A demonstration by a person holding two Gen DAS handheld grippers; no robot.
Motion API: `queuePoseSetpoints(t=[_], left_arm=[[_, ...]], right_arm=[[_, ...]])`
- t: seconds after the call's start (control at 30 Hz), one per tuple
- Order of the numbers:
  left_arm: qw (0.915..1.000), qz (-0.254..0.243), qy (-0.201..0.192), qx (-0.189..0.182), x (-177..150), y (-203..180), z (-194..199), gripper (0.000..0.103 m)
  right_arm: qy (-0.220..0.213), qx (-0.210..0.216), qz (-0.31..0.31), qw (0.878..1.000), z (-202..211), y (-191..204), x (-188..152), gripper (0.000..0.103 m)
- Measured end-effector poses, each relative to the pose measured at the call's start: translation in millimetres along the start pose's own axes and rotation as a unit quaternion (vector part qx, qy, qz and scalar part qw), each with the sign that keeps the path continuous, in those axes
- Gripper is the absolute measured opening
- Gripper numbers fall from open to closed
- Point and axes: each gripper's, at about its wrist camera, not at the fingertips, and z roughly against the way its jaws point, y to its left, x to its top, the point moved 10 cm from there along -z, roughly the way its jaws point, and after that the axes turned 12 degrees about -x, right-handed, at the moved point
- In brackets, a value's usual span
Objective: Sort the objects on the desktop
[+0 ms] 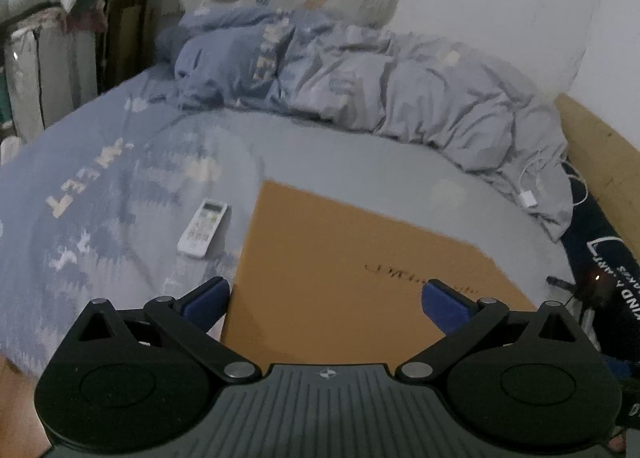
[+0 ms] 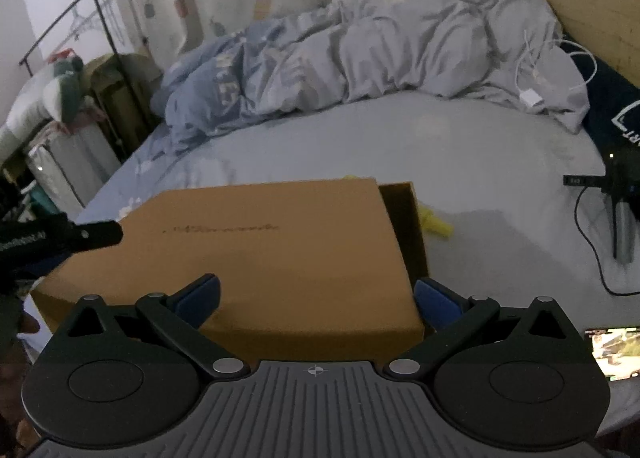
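A brown cardboard box (image 1: 360,266) lies on the bed, its lid on top. In the right wrist view the box lid (image 2: 256,242) sits shifted left, so a strip of the box's inside shows at its right edge. My left gripper (image 1: 326,304) hangs open over the box's near edge, nothing between its blue fingers. My right gripper (image 2: 316,300) is open too, just above the box's near right part. A white remote control (image 1: 203,227) rests on the sheet left of the box. A yellow object (image 2: 436,224) lies partly hidden behind the box's right side.
A crumpled grey-blue duvet (image 1: 360,78) is piled at the back of the bed. A white charger cable (image 2: 530,74) lies on it. A black tripod stand (image 2: 618,194) with cord stands at the right, a lit phone screen (image 2: 612,352) near it. Clothes rack and storage stand left.
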Motion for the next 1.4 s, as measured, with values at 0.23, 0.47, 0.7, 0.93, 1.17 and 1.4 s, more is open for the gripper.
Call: queuePoseSetpoints(t=[0.23, 0.47, 0.7, 0.93, 1.17, 1.4], left_arm=[[0.9963, 0.038, 0.051, -0.057, -32.9, 3.3, -16.6, 0.103], [0.9866, 0.086, 0.099, -0.097, -52.6, -18.2, -45.1, 0.088], [0.9901, 0.072, 0.101, -0.067, -68.2, -16.7, -59.0, 0.091], [0.9921, 0.048, 0.095, -0.066, -68.0, -43.9, -65.7, 0.092], [0.9929, 0.042, 0.092, -0.063, -58.8, -42.4, -71.0, 0.092], [0.9937, 0.033, 0.079, -0.072, -51.2, -36.7, -58.3, 0.093]], right_arm=[[0.016, 0.064, 0.003, 0.998, 3.4, 12.6, -9.9, 0.103], [-0.018, 0.155, 0.133, 0.979, 23.7, 78.8, -36.9, 0.103], [-0.001, 0.101, 0.056, 0.993, -39.4, 33.7, -47.3, 0.103], [0.001, 0.099, 0.045, 0.994, -68.5, 27.4, -50.8, 0.103], [0.001, 0.108, 0.040, 0.993, -85.8, 29.8, -56.4, 0.103], [-0.008, 0.125, 0.022, 0.992, -48.6, 4.9, -24.7, 0.103]])
